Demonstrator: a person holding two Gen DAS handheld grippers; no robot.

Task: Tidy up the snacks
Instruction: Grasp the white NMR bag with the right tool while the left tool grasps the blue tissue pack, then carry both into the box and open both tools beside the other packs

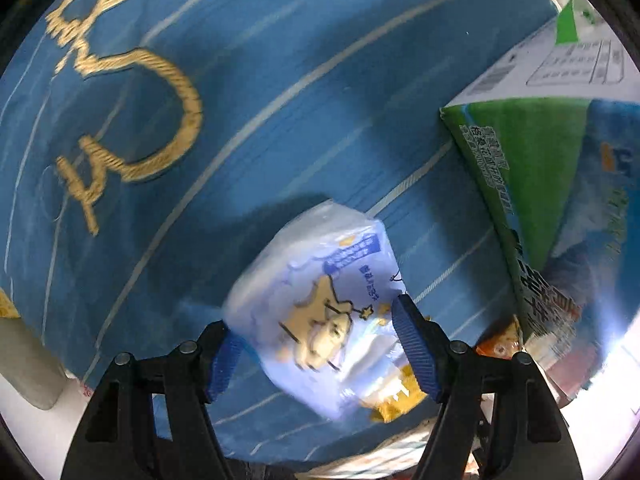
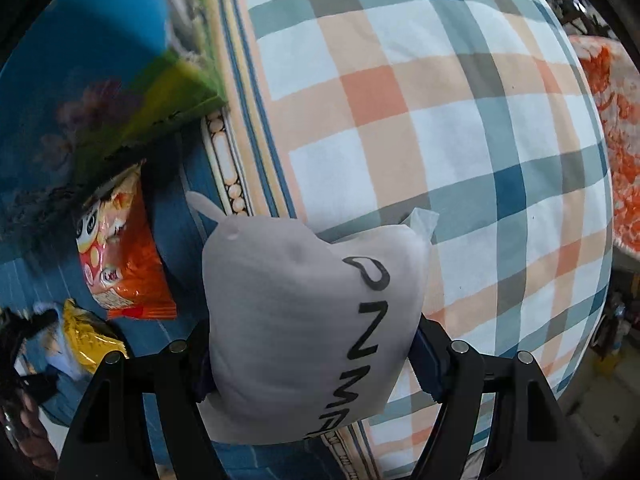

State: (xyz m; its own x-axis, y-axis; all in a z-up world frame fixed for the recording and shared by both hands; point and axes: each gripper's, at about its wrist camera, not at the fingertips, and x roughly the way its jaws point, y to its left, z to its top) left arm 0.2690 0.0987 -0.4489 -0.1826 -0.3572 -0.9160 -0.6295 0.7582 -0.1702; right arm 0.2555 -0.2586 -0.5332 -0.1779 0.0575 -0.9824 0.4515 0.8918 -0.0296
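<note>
Blue bedspread (image 1: 280,80) below — my left gripper (image 1: 320,344) pinches the star packet (image 1: 320,300), right gripper (image 2: 312,356) the grey pouch (image 2: 304,320); I'd set both down gently.

**Pale packet in my left fingers**

My left gripper (image 1: 320,344) clamps a pale blue snack packet (image 1: 320,316) with a yellow star cartoon, my blue pads (image 1: 414,344) pressing both its sides; below lies a blue cloth (image 1: 260,100) with gold stitching; a green carton (image 1: 532,184) stands to the right; an orange packet (image 1: 498,346) peeks beside its base.
</note>
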